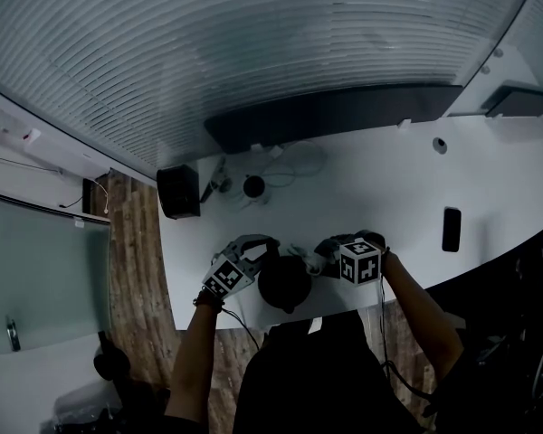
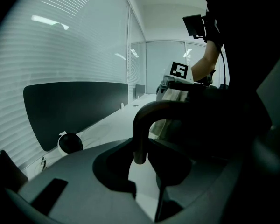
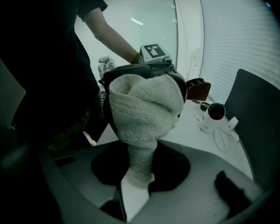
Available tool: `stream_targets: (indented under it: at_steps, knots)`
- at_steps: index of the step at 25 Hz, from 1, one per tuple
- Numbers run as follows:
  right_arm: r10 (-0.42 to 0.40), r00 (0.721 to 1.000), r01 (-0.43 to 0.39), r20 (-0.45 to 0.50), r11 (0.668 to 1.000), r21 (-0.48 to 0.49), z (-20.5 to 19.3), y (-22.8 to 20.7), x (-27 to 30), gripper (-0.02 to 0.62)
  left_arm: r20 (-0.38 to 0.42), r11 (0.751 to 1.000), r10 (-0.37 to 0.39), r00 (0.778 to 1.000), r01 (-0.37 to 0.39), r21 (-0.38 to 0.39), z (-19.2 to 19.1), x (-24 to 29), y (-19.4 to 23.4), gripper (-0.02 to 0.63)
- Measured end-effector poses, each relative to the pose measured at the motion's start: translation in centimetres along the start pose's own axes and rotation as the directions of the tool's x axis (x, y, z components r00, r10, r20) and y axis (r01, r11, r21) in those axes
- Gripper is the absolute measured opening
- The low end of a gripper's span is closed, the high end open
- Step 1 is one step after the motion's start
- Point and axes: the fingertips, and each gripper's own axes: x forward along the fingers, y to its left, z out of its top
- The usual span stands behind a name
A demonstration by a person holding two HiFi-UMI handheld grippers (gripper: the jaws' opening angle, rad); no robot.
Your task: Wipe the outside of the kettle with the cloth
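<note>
Head view, looking steeply down: a person at a white worktop [image 1: 389,188] works on a dark kettle [image 1: 285,286] that stands between the two claws, close to the worktop's near edge. The left claw [image 1: 258,251] is clamped on the kettle's curved handle [image 2: 144,113], steadying it. The right claw [image 1: 330,251] pinches a bunched pale cloth [image 3: 144,108] by its narrow end. The broad wad of cloth spreads just ahead of that claw and appears pressed against the kettle's side.

The wipe looks to be under way on the side facing the right claw. No view shows how much of the surface has been covered. The handle side, under the left claw, and the far side appear yet to be reached.

Room is tight on the near side, where the worktop ends just behind both claws against the person's body. Beyond the claws the surface lies open. A small round camera [image 3: 214,112] and its cable sit well ahead of the right claw, and a black box [image 1: 178,191] sits ahead of the left claw. A phone [image 1: 451,230] lies well off to the right claw's outer side. A long dark panel [image 1: 335,116] closes off the far edge.
</note>
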Motion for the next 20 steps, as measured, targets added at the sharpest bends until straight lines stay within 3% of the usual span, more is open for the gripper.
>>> stream_targets:
  at_steps: [3, 6, 9, 12, 16, 20]
  knots:
    - [-0.047, 0.998, 0.045, 0.029, 0.997, 0.068, -0.7, -0.1, 1.0, 0.094, -0.005, 1.0, 0.016, 1.0, -0.016, -0.007, -0.1, -0.2, 0.0, 0.1]
    - [-0.095, 0.995, 0.095, -0.004, 0.984, 0.15, -2.2, -0.1, 2.7, 0.094, -0.014, 0.999, 0.035, 0.999, -0.035, -0.026, -0.3, -0.3, 0.0, 0.1]
    - [-0.169, 0.986, 0.165, -0.01, 0.947, 0.275, -3.0, -0.1, 3.8, 0.094, 0.003, 0.997, 0.064, 0.998, -0.064, -0.034, -0.5, -0.5, 0.0, 0.1]
    - [-0.21, 0.977, 0.185, 0.032, 0.913, 0.364, -2.7, 0.2, 3.4, 0.094, 0.008, 0.993, 0.099, 0.995, -0.099, -0.057, -0.7, -1.0, -0.1, 0.099]
    - [-0.237, 0.968, 0.189, 0.084, 0.906, 0.379, -1.6, 0.9, 2.0, 0.094, 0.018, 0.98, 0.167, 0.986, -0.164, -0.109, -1.3, -1.9, -0.2, 0.098]
    - [-0.309, 0.94, 0.244, 0.142, 0.904, 0.352, 0.2, 1.2, -0.5, 0.094, 0.026, 0.959, 0.247, 0.969, -0.24, -0.154, -1.6, -2.7, -0.1, 0.098]
